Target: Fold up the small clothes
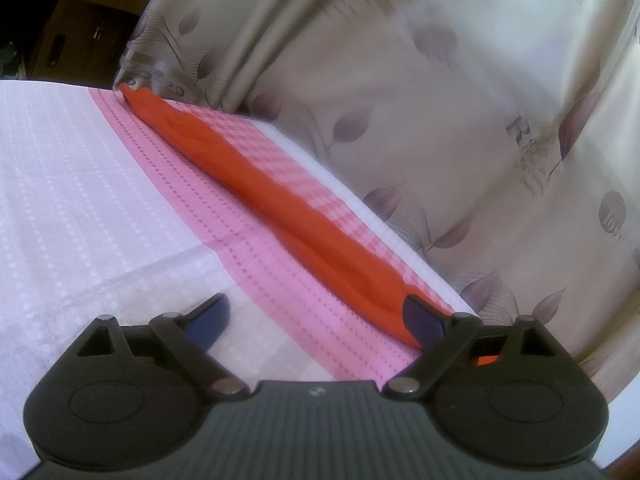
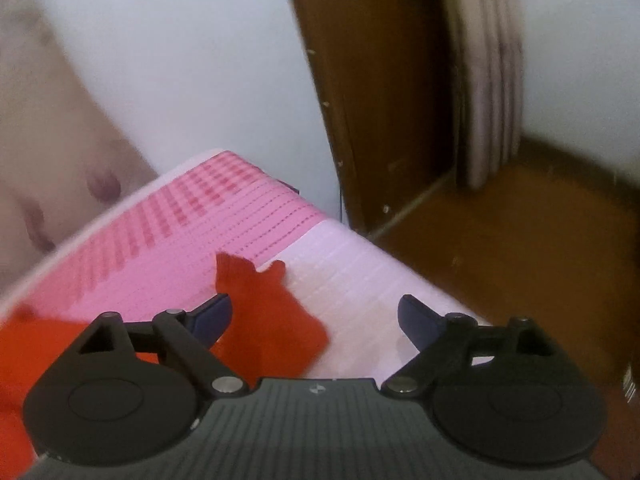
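Note:
A red-orange small garment (image 1: 280,208) lies stretched in a long narrow strip along the pink band of the tablecloth (image 1: 192,200), near the table's far edge. My left gripper (image 1: 316,316) is open just above the cloth; the garment's near end lies by its right finger (image 1: 420,318). In the right wrist view the garment's other end (image 2: 264,312) lies flat with two small points at its far side. My right gripper (image 2: 316,316) is open above it, with the left finger (image 2: 212,316) over the red cloth.
A beige curtain with a leaf print (image 1: 440,120) hangs close behind the table's far edge. A brown wooden door and floor (image 2: 500,240) lie beyond the table's corner. Dark furniture (image 1: 60,32) stands at the far left.

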